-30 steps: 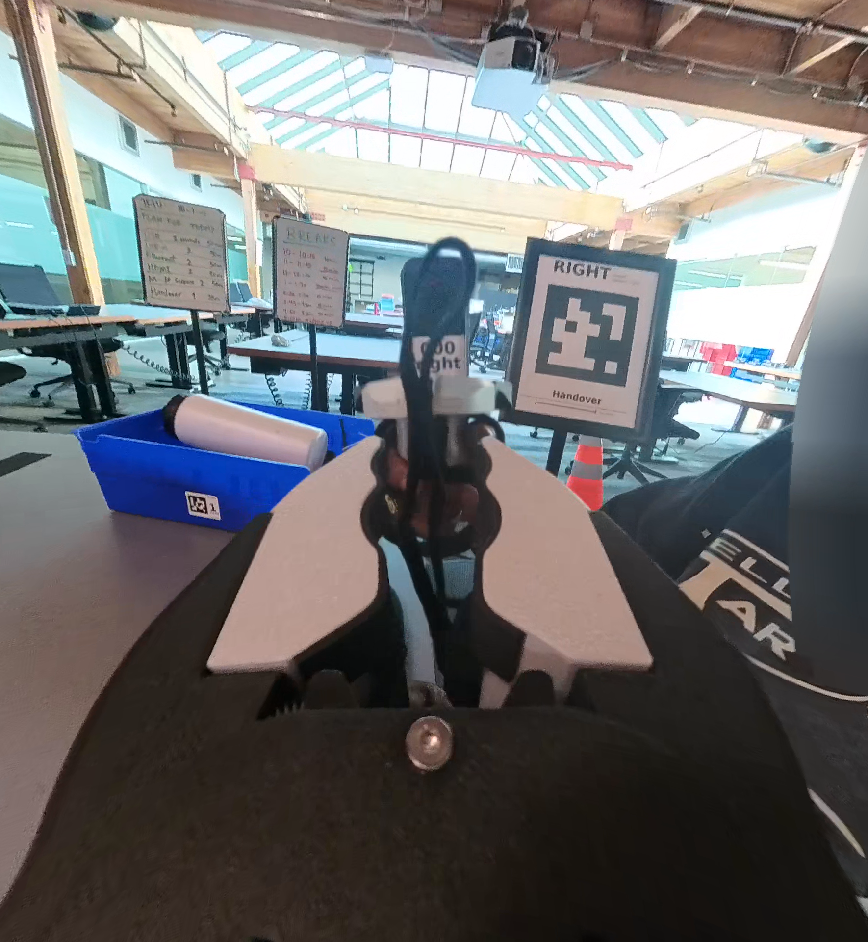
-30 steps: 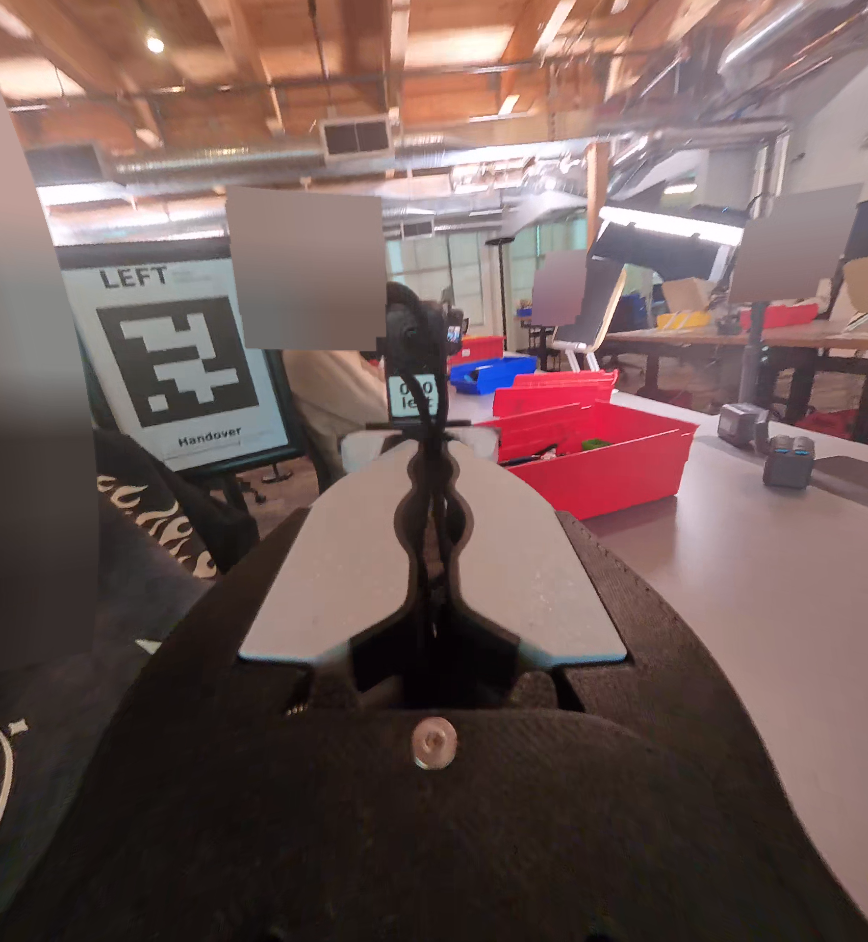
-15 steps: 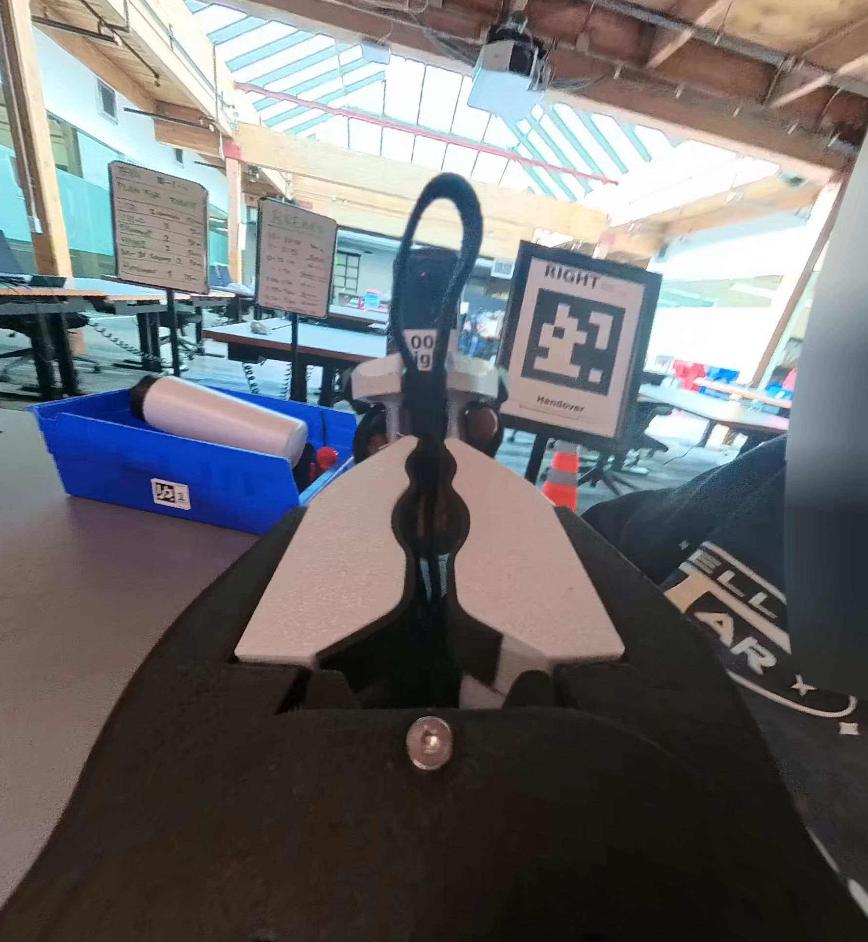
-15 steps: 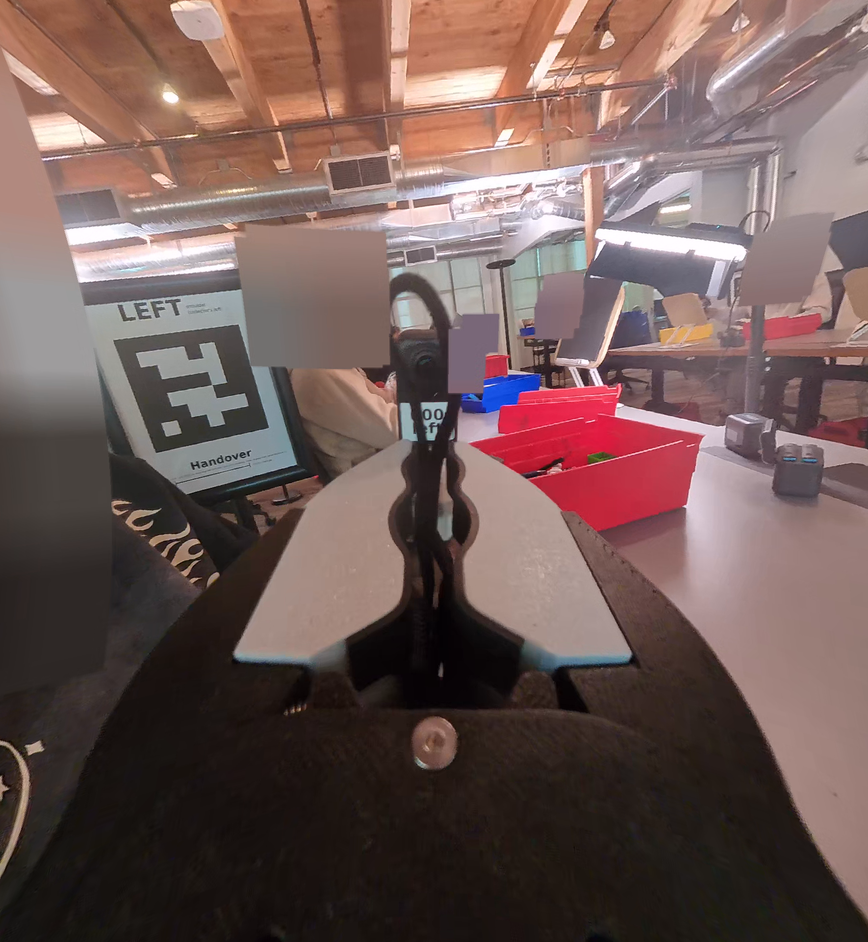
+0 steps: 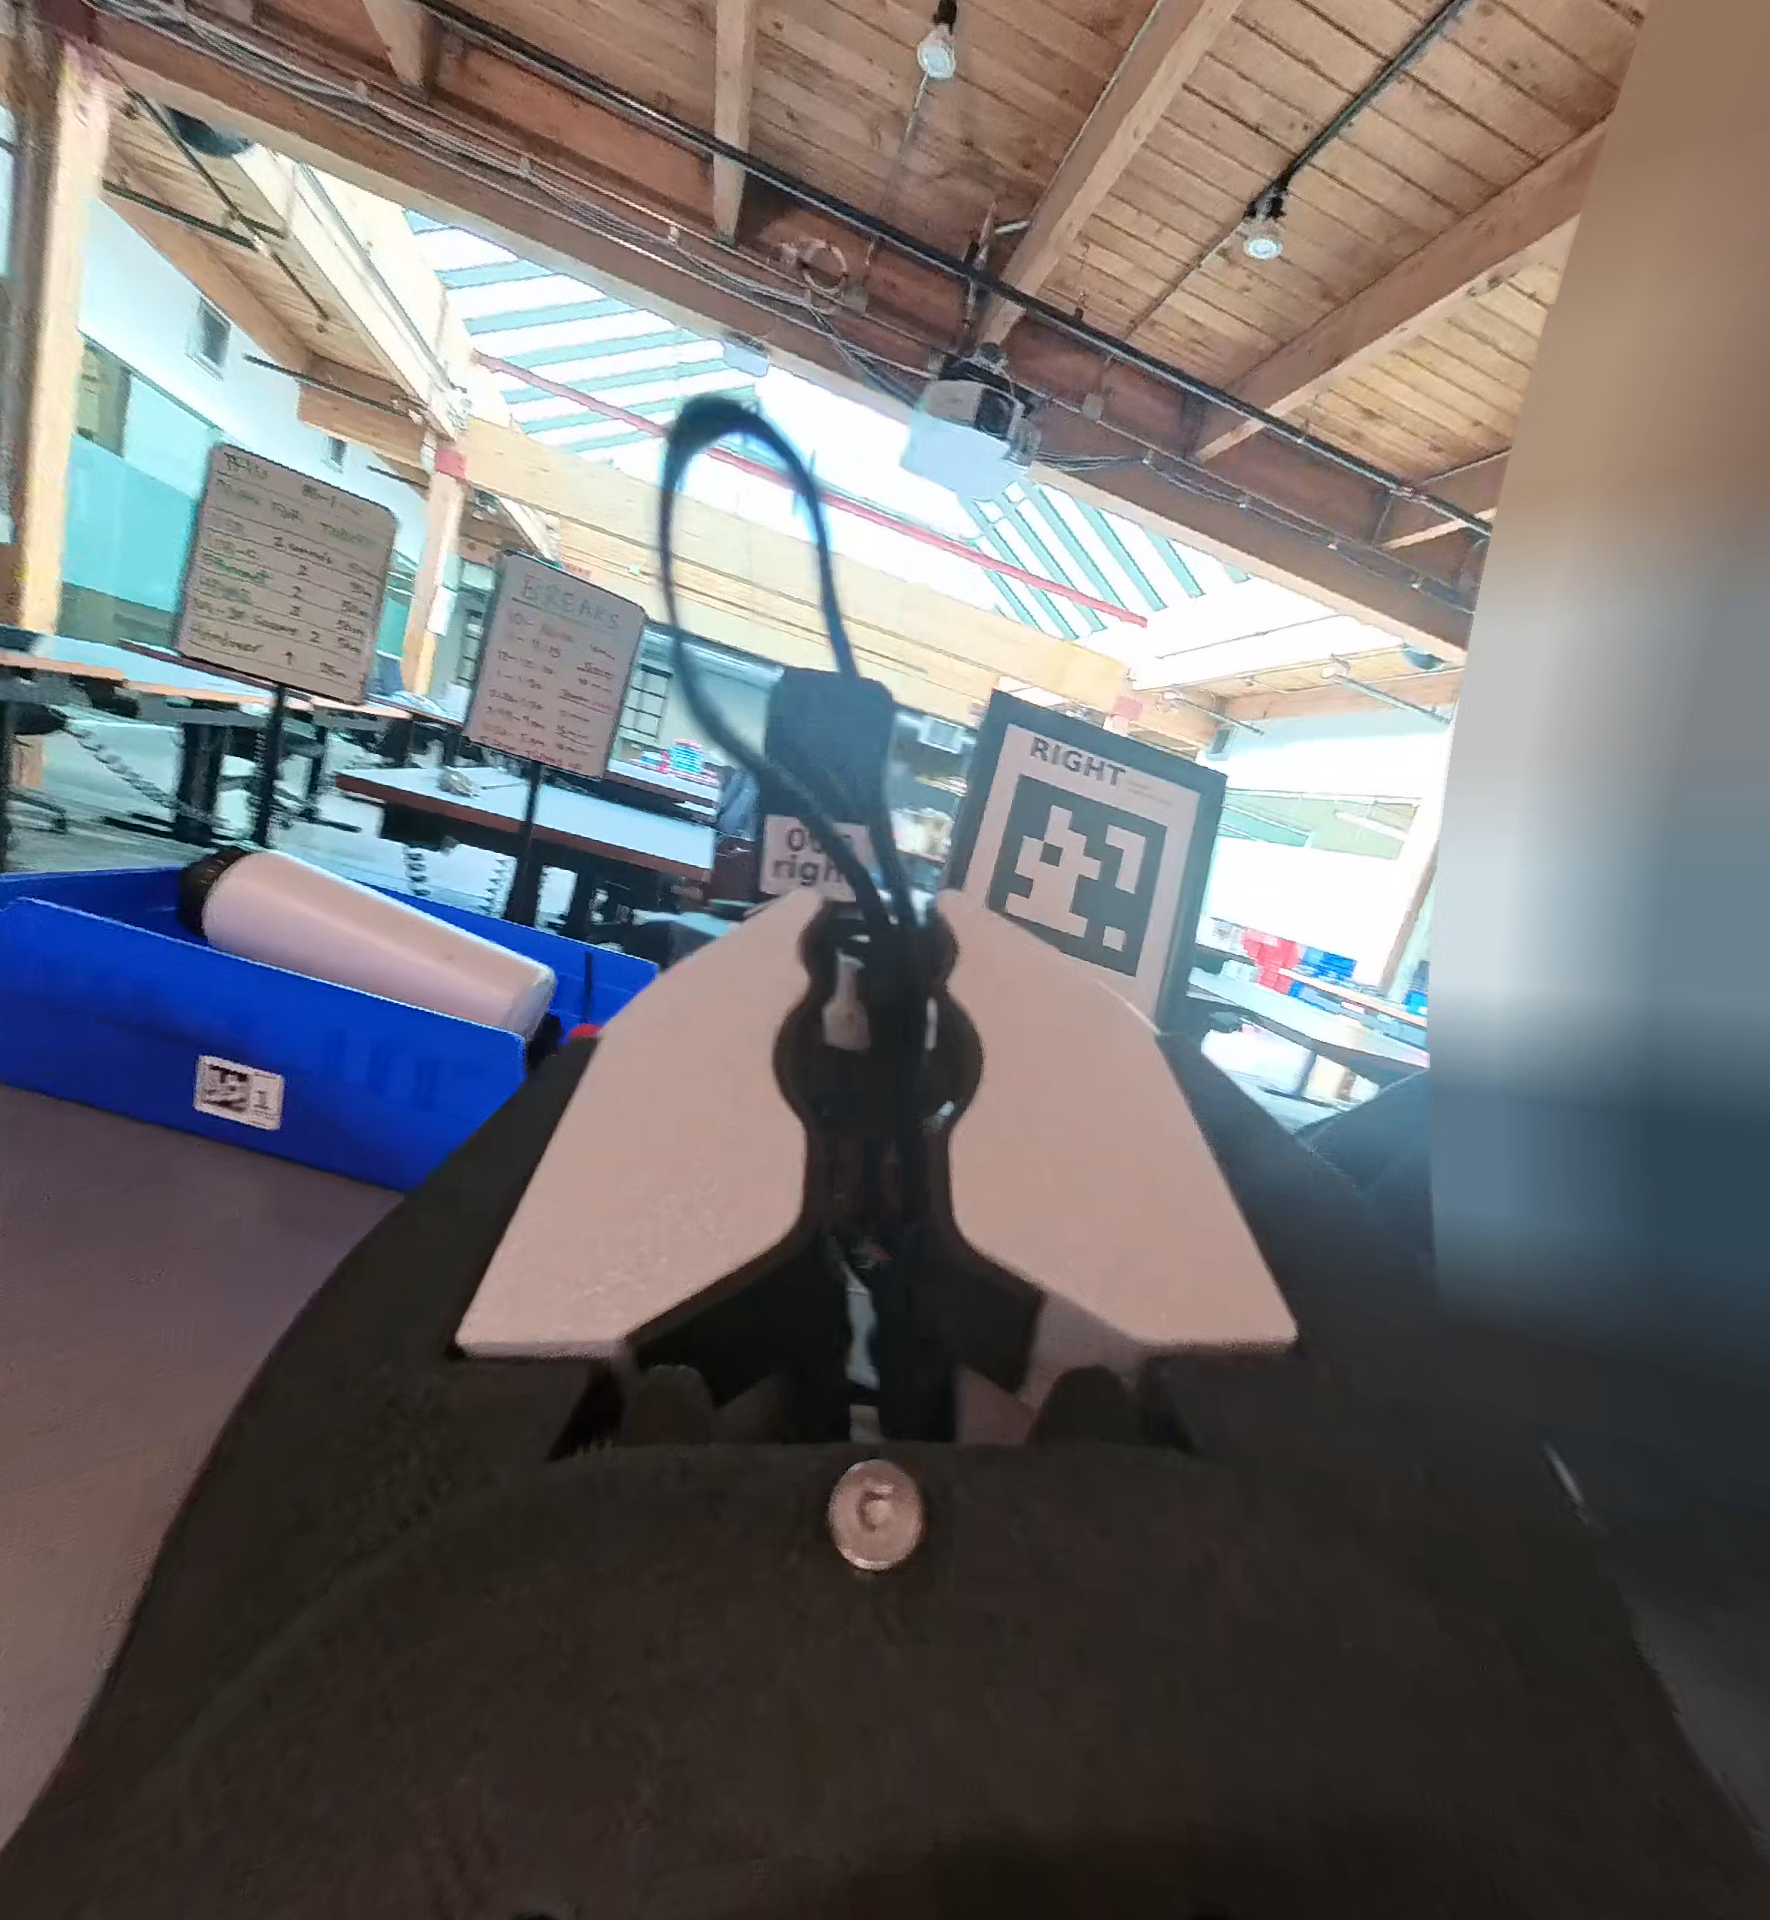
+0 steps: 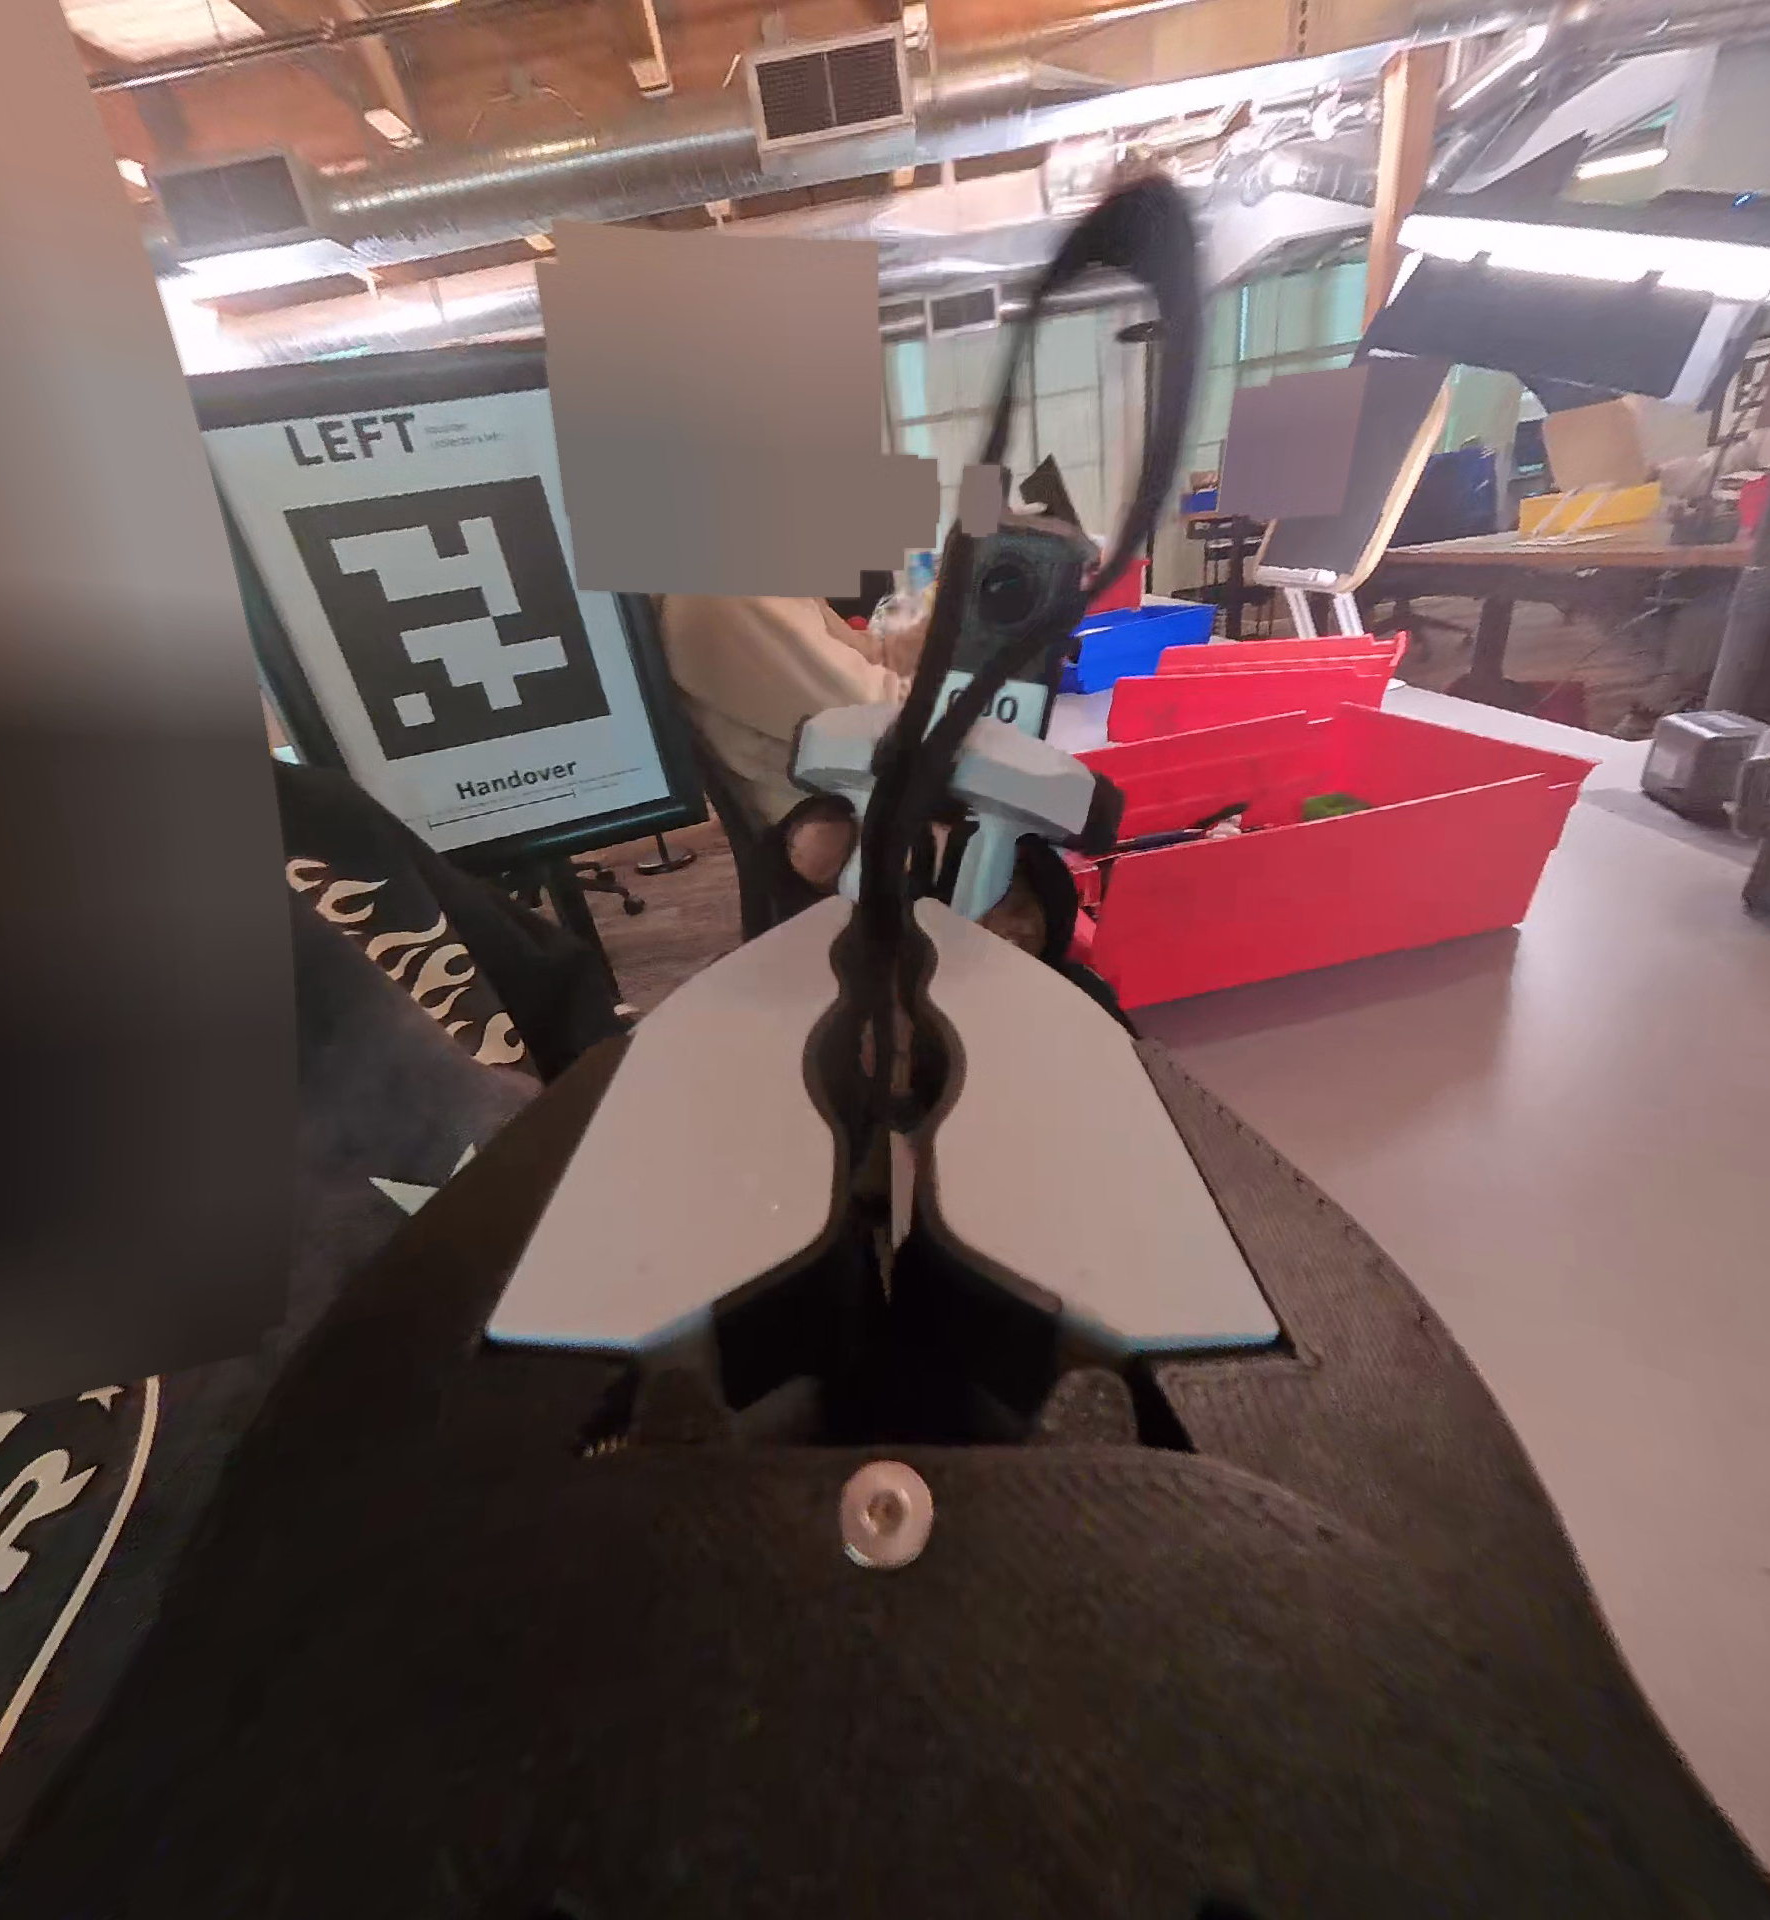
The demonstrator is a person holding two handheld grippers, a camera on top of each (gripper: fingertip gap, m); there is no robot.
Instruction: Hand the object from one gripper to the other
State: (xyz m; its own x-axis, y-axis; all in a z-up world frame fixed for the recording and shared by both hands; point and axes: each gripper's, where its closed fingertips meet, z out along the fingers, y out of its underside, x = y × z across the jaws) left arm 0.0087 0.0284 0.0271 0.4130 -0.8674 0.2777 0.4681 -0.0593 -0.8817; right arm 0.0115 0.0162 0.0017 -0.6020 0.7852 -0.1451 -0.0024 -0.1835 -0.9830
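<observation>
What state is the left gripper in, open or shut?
Shut on the black cord: the left gripper has its fingertips nearly meeting, with the cord running down between them.

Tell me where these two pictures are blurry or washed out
Left wrist view: the skylight behind the black cord is blown out to white, and the claw and blue bin look slightly smeared. Right wrist view: the cord's loop is streaked by motion blur, while the red bin stays fairly sharp.

Left wrist view: bin [image 5: 237, 1049] on tabletop [image 5: 81, 1351], left of tongs [image 5: 876, 914]; bottle [image 5: 361, 935] lying in it; sign [image 5: 1089, 862] behind right. Right wrist view: bin [image 6: 1328, 894] on tabletop [image 6: 1535, 1143] right, sign [image 6: 434, 613] behind left.
</observation>
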